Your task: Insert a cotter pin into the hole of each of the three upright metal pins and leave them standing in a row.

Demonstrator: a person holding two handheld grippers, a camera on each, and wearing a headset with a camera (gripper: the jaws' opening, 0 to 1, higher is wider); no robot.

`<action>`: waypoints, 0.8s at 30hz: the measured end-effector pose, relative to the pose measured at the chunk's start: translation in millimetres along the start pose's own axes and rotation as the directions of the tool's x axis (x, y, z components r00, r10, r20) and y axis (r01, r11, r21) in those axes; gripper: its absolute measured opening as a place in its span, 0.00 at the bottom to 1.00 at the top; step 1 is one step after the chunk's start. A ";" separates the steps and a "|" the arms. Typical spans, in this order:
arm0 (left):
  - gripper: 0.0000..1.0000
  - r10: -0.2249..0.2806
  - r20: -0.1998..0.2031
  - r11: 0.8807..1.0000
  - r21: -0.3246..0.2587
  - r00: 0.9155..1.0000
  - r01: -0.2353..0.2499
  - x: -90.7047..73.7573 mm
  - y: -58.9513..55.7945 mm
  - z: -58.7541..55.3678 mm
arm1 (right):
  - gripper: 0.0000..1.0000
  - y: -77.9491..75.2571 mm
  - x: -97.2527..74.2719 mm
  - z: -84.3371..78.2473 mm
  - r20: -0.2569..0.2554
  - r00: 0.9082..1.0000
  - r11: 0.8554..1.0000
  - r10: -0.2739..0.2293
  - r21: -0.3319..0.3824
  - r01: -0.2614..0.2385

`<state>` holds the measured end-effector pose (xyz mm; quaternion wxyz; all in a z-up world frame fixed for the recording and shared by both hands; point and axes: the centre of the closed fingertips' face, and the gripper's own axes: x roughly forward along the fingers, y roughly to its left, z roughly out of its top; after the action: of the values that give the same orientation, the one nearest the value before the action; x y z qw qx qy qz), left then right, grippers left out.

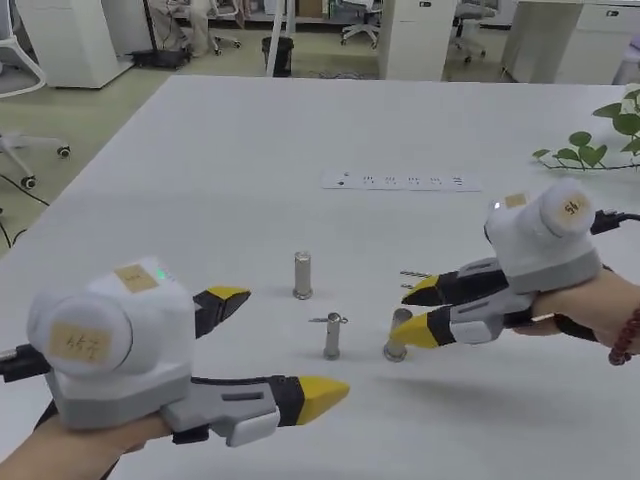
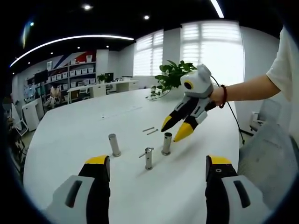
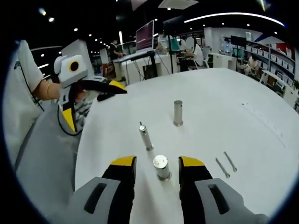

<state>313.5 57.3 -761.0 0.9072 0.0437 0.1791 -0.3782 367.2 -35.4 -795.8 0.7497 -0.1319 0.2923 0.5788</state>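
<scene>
Metal pin (image 3: 161,167) standing between jaws of parted right gripper (image 3: 157,162), left gripper (image 2: 157,160) spread wide

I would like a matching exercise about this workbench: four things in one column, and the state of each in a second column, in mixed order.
Things:
1. far metal pin
2. middle metal pin
3. right metal pin
4. two loose cotter pins

States:
A. lie flat on the table
B. stands between the open jaws of the right gripper
C. carries an inserted cotter pin
D. stands alone, nothing through it

Pairs: 1-D, 2-C, 3-B, 4-A.
</scene>
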 end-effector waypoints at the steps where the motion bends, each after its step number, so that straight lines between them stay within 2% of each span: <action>1: 0.84 0.000 0.000 1.000 0.000 1.000 0.000 -0.1 -0.3 0.2 | 0.38 -0.6 -3.1 2.0 0.005 1.000 1.000 -0.002 0.004 0.002; 6: 0.84 0.002 -0.001 1.000 0.008 1.000 -0.002 -0.4 -1.4 0.7 | 0.38 -8.3 -14.5 8.0 0.020 1.000 0.999 -0.013 0.041 0.012; 11: 0.84 0.006 -0.003 1.000 0.023 1.000 -0.006 -0.8 -1.5 0.5 | 0.35 -25.3 -22.5 9.1 0.024 0.998 0.997 -0.058 0.059 0.057; 14: 0.83 0.009 0.007 1.000 0.017 1.000 -0.009 -1.0 -1.2 1.7 | 0.34 -38.9 -24.0 2.6 -0.010 0.995 0.994 -0.097 0.050 0.097; 20: 0.79 0.019 0.009 1.000 0.017 1.000 -0.019 -2.0 1.6 1.5 | 0.25 -68.0 -22.2 -16.4 -0.074 0.983 0.984 -0.168 0.044 0.172; 24: 0.78 0.032 0.002 0.999 0.016 0.999 -0.032 -2.8 4.6 0.4 | 0.25 -82.9 -18.1 -26.2 -0.108 0.975 0.980 -0.194 0.022 0.197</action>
<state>315.0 62.4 -759.9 0.9129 0.0537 0.1745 -0.3651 435.2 -88.3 -817.6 0.7886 -0.1780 0.3265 0.4897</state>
